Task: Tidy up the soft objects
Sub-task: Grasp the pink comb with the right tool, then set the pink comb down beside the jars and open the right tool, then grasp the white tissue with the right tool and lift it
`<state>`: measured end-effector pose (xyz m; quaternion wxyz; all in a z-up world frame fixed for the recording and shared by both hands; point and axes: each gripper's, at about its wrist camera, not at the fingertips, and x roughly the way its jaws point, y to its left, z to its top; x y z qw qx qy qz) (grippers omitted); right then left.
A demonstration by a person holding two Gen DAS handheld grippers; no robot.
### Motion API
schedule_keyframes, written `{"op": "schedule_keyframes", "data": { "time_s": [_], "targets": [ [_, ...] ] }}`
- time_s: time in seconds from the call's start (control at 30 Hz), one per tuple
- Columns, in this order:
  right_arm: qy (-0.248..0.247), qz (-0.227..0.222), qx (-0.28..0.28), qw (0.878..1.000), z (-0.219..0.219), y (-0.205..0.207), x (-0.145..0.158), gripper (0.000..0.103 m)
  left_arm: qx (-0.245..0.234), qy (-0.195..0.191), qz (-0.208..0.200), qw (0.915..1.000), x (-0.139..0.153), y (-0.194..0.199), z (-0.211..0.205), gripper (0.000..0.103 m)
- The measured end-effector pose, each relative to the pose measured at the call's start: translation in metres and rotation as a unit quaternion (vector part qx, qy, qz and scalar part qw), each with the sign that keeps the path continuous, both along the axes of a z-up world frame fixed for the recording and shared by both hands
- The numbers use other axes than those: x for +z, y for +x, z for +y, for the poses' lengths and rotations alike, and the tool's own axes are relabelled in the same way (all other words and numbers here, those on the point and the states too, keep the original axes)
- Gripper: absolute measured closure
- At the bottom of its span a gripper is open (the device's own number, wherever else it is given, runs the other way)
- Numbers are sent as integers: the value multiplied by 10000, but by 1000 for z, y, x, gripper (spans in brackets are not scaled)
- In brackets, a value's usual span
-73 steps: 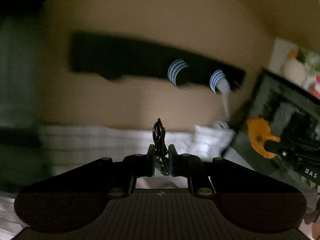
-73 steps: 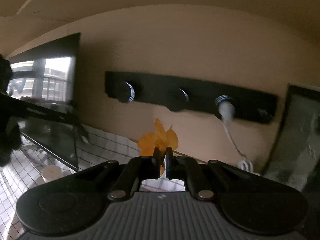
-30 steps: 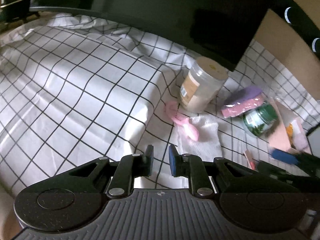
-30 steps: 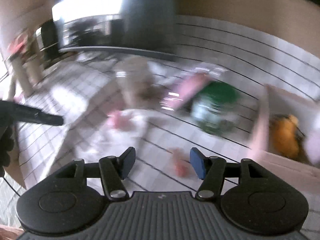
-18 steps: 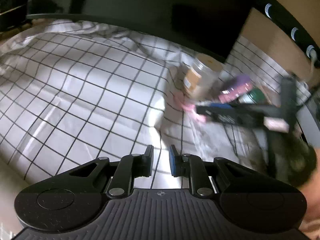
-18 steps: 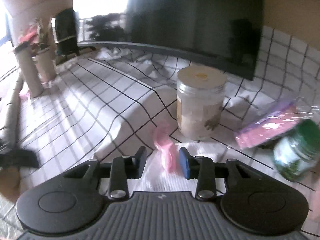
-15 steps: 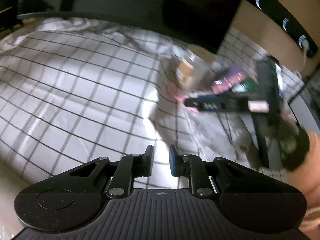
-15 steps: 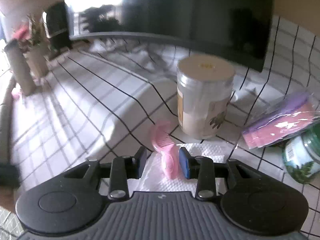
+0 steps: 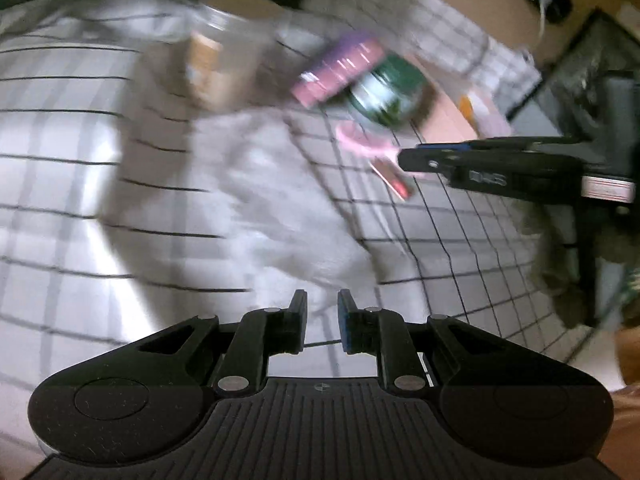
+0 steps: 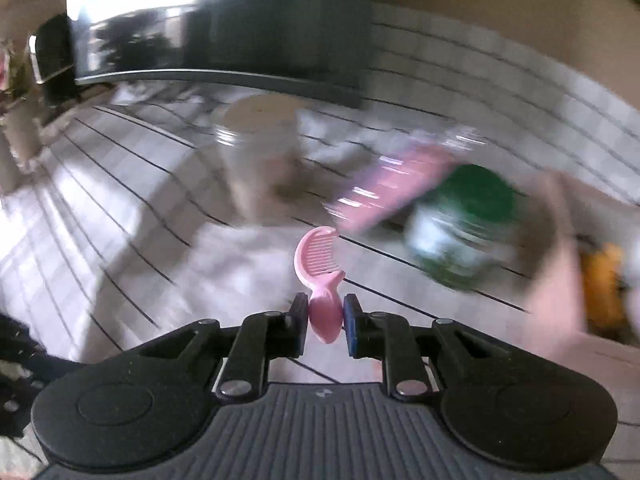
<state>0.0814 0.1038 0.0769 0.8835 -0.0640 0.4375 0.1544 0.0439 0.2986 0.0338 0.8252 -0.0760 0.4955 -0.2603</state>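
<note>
Right tool (image 10: 325, 316): clamped on the bulbous handle of the pink comb (image 10: 318, 264); its jaws have just been closing, and the pads now press the handle from both sides.
Left tool (image 9: 322, 312): jaws close together with a narrow gap; we see nothing between them.
Comb, place: lifted clear of the checked cloth (image 9: 80, 152) on the tabletop, above the white tissue (image 9: 280, 208), toward the back edge where the jars stand.
Comb, axis: long axis runs roughly along the right tool's line, handle in the jaws, toothed head leading away from the camera and curving a little left; teeth face right in the right wrist view.
Neighbours: pale-lidded jar (image 10: 260, 160), pink-and-purple packet (image 10: 400, 184) and green-lidded jar (image 10: 460, 224) stand just behind; all blurred.
Box: pink box (image 10: 560, 264) at the right edge already holds an orange item (image 10: 604, 280); we cannot tell what else.
Progress: we judge the task partly done; the comb is picked up but not yet placed.
Remaining: tissue and packet still lie on the cloth, unsorted as far as we can see.
Risk: the rounded handle may pivot between the pads.
</note>
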Motion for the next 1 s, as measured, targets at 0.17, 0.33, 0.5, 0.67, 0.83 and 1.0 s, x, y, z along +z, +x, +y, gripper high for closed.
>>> {"op": "schedule_keyframes", "data": {
  "time_s": [0.17, 0.33, 0.5, 0.67, 0.83, 1.0],
  "targets": [
    [199, 225, 437, 9986, -23, -25, -1, 51, 202, -25, 165, 9997, -8, 11, -18, 85],
    [644, 693, 1438, 9851, 3, -37, -13, 46, 1094, 60, 45, 9940, 5, 12, 7, 85],
    [132, 515, 1998, 9784, 44, -49, -34, 46, 1839, 286, -117, 9825, 20, -8, 33, 85],
    [171, 364, 1945, 9801, 50, -42, -36, 79, 2349, 321, -162, 9714, 27, -30, 52, 85],
    [1548, 1303, 1845, 9618, 43, -22, -8, 99, 2787, 331, -82, 9598, 23, -47, 70, 85],
    [2443, 1135, 1785, 9463, 41, -7, 41, 99, 2987, 15, -48, 9543, 25, -53, 80, 85]
  ]
}}
